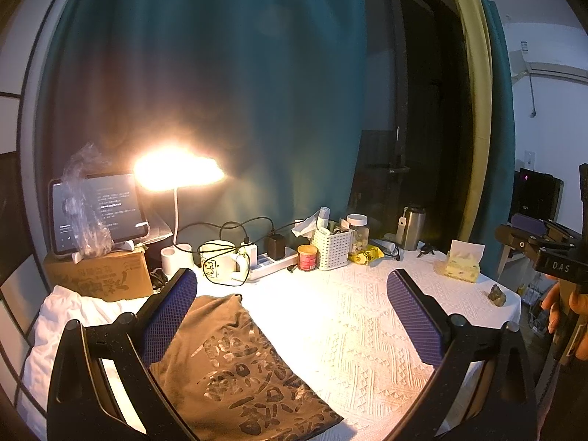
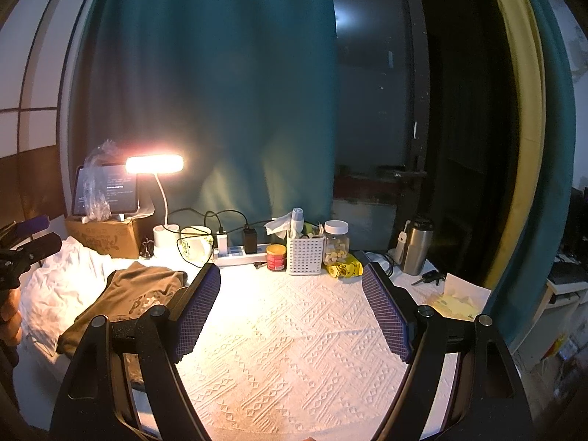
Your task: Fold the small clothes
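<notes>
A brown garment [image 1: 235, 364] with a pale print lies folded on the white patterned tablecloth [image 1: 349, 330], at the table's left. My left gripper [image 1: 294, 286] hangs open just above it, its left pad over the cloth's upper edge, nothing between the fingers. In the right wrist view the same brown garment [image 2: 136, 297] lies left of my right gripper [image 2: 292, 283], which stands open over bare tablecloth [image 2: 286, 349]. A crumpled white cloth [image 2: 58, 290] lies beside the brown one, further left. The other gripper shows at each view's edge, held by a hand [image 1: 566, 316].
Along the table's back stand a cardboard box [image 1: 99, 275] with a tablet, a lit desk lamp [image 1: 176, 172], a mug [image 1: 217, 261], a power strip [image 2: 239, 255], a red tin [image 2: 276, 257], a white basket [image 2: 305, 253], a jar [image 2: 336, 242], a steel flask [image 2: 415, 246] and a tissue pack [image 1: 459, 264].
</notes>
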Available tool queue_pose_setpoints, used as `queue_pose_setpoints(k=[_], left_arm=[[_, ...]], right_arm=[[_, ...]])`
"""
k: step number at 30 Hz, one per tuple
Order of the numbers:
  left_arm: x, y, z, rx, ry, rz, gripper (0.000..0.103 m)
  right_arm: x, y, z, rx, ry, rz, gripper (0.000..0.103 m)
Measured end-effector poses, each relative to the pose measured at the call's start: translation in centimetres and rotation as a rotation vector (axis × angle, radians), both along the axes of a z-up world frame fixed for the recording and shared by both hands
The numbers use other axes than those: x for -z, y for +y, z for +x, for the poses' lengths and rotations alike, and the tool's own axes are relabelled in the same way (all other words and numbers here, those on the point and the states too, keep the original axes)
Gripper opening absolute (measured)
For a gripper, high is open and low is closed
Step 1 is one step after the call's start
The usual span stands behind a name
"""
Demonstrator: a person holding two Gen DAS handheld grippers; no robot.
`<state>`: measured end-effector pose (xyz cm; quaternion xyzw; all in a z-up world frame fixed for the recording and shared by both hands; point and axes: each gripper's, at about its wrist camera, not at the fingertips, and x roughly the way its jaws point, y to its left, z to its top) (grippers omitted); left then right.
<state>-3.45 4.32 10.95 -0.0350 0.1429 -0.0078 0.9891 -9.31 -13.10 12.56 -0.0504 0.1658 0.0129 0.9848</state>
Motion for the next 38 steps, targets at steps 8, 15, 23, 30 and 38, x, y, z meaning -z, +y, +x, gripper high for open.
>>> queue_pose_setpoints(k=[8, 15, 23, 30, 38], left_arm=[[0.1, 0.0, 0.1, -0.001, 0.003, 0.001, 0.102], [0.1, -0.2, 0.2, -0.007, 0.012, 0.006, 0.102], [0.0, -0.2, 0.2, -0.005, 0.011, 0.009, 0.102], [0.0, -0.2, 0.2, -0.003, 0.010, 0.009, 0.102], [0.4, -0.1, 0.7, 0.006, 0.013, 0.009, 0.102]], right_arm=[[0.1, 0.1, 0.2, -0.005, 0.005, 0.004, 0.082], [0.2, -0.1, 0.3, -0.009, 0.010, 0.014, 0.082], [0.3, -0.1, 0.3, -0.009, 0.010, 0.013, 0.082], [0.4, -0.1, 0.3, -0.013, 0.014, 0.017, 0.082], [0.8, 0.1, 1.0, -0.001, 0.028, 0.019, 0.082]])
